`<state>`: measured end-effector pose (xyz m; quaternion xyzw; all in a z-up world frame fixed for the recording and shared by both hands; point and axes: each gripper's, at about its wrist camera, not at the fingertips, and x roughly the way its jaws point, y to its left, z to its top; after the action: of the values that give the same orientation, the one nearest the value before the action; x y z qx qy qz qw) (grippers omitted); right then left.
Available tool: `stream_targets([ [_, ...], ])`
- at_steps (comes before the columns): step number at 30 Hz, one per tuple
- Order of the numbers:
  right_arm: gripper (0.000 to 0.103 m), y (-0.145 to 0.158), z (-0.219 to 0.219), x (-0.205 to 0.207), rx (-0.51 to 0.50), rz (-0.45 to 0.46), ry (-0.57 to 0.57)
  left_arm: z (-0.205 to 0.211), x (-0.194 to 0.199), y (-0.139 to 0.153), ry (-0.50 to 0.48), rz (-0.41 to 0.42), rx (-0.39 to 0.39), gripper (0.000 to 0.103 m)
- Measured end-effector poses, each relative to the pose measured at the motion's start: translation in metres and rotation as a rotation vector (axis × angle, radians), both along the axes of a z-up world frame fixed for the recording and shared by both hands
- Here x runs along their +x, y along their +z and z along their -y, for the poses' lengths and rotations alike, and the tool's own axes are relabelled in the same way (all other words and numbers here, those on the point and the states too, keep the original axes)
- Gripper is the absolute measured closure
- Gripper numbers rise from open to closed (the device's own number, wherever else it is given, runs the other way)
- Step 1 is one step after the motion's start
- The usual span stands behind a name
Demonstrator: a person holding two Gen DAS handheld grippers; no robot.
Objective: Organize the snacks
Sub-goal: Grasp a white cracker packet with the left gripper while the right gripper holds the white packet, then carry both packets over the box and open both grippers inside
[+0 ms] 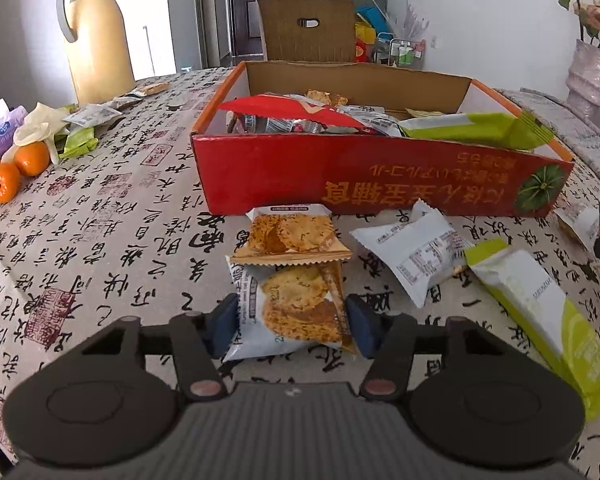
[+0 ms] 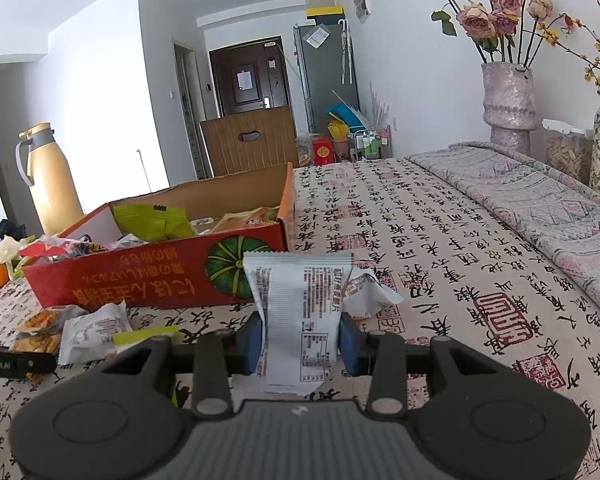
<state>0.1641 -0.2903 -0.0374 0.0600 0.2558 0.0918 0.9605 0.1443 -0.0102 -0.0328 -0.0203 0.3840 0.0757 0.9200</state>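
Note:
A clear packet of brown crackers (image 1: pixel 296 304) lies on the printed tablecloth, and my left gripper (image 1: pixel 292 324) has its blue pads against the packet's two side edges. A second cracker packet (image 1: pixel 290 236) lies just beyond it, overlapping its far end. Past both stands the red cardboard box (image 1: pixel 340 176), open-topped and holding several snack packets. My right gripper (image 2: pixel 302 340) is shut on a white snack packet (image 2: pixel 300 304), held upright in front of the red box's (image 2: pixel 140 284) near right corner. Another white packet (image 1: pixel 412 252) and a green-and-white packet (image 1: pixel 540 312) lie loose to the right.
A yellow thermos jug (image 1: pixel 96 36), oranges (image 1: pixel 16 172) and a few loose packets (image 1: pixel 80 140) sit at the far left. A wooden chair back (image 1: pixel 308 28) rises behind the box. Vases with flowers (image 2: pixel 508 108) and a folded patterned cloth (image 2: pixel 540 200) line the right side.

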Motion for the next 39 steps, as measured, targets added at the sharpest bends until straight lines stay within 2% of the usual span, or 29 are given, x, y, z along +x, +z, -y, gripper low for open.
stream_targets([
  [12, 0.065, 0.002, 0.002, -0.004, -0.002, 0.023, -0.016, 0.003, -0.037, 0.019, -0.051, 0.083, 0.005, 0.048],
  [20, 0.065, 0.005, -0.006, -0.012, -0.051, 0.063, -0.012, 0.004, -0.053, 0.04, -0.077, 0.166, -0.01, 0.048],
  [30, 0.065, 0.025, -0.022, -0.02, -0.057, 0.109, 0.031, 0.005, -0.048, 0.062, -0.088, 0.235, -0.027, 0.048],
  [39, 0.065, 0.051, -0.037, -0.004, -0.065, 0.17, 0.043, 0.005, -0.026, 0.09, -0.085, 0.317, -0.024, 0.048],
])
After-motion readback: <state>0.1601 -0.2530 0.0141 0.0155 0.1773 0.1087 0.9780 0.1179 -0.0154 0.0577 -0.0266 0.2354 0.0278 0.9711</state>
